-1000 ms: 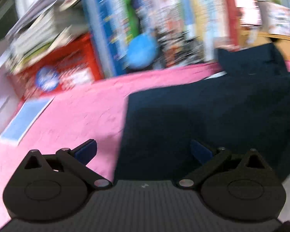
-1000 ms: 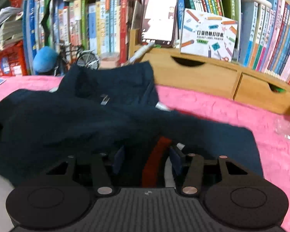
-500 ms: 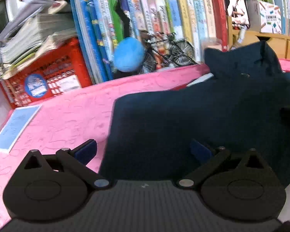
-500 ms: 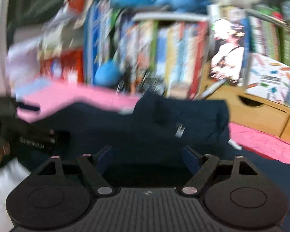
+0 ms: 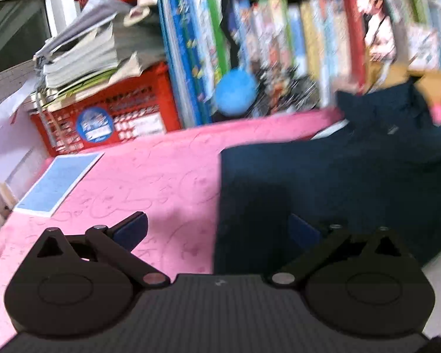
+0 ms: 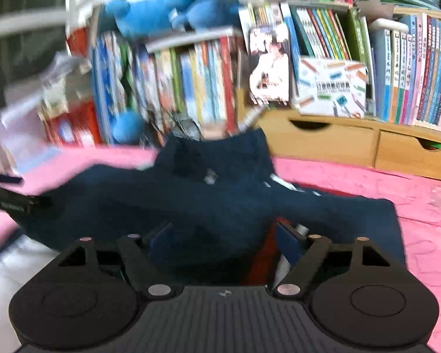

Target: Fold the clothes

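From my feed: dark navy cloth garment (image 6: 208, 203) reads matt, soft weave, no sheen. Pink textured cloth table cover (image 5: 150, 176) is matt with a raised swirl pattern. Left black plastic gripper (image 5: 217, 231) has a ribbed matt body and shiny metal pivot pins; right black plastic gripper (image 6: 220, 236) looks the same. Red plastic lattice crate (image 5: 114, 111) is semi-gloss. Light wooden drawer unit (image 6: 352, 144) is smooth. Blue plush ball (image 5: 235, 91) looks fuzzy.

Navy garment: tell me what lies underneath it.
The navy garment lies on a pink cloth. Something red peeks out beneath its front edge; what it is stays covered.
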The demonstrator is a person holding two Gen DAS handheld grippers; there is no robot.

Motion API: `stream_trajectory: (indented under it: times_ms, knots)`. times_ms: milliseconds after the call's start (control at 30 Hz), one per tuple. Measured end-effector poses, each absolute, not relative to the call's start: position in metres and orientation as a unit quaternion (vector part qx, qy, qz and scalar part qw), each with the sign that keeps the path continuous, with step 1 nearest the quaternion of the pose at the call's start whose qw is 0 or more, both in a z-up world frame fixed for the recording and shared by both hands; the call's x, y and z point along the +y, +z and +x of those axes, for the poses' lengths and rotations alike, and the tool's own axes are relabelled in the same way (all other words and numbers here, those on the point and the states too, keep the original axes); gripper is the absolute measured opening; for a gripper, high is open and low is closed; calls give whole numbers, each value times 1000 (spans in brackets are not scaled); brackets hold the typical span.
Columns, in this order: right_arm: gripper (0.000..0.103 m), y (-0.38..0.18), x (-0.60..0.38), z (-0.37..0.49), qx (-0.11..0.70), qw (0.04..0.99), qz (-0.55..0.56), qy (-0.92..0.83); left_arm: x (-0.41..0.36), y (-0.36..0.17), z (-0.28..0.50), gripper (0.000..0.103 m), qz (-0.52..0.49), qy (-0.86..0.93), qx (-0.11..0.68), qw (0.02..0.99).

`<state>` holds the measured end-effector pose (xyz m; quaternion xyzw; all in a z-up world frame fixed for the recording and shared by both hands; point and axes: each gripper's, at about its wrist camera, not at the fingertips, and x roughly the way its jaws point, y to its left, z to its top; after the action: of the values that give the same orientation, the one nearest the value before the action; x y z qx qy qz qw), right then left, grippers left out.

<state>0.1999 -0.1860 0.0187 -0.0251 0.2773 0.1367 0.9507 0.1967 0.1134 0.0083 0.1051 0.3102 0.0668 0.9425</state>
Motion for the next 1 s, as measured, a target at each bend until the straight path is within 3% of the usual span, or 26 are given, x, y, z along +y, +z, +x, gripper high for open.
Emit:
stream_trajectory:
  times_ms: [200, 367, 467, 600, 867, 933, 1000]
  knots:
    - [74, 12, -194, 200, 295, 947, -27, 122, 110, -9, 188, 103, 164, 68, 331, 927]
    - [75, 11, -198, 197, 302, 945, -21, 122, 138, 3, 174, 102, 115, 79, 331, 933]
    - [94, 18, -204, 187, 277, 950, 5, 144, 131, 28, 170, 102, 75, 35, 301, 950]
    - [92, 9, -202, 193, 294, 947, -1, 126, 92, 41, 183, 102, 47, -21, 288, 956]
    - [92, -9, -199, 206, 328, 940, -13, 90, 56, -16, 211, 103, 106, 1, 346, 932]
    - [94, -14, -198, 209, 337, 938, -16, 81, 70, -21, 206, 103, 80, 2, 338, 938]
    - [103, -18, -197, 212, 345, 936, -20, 72, 66, -21, 205, 103, 92, 14, 335, 937]
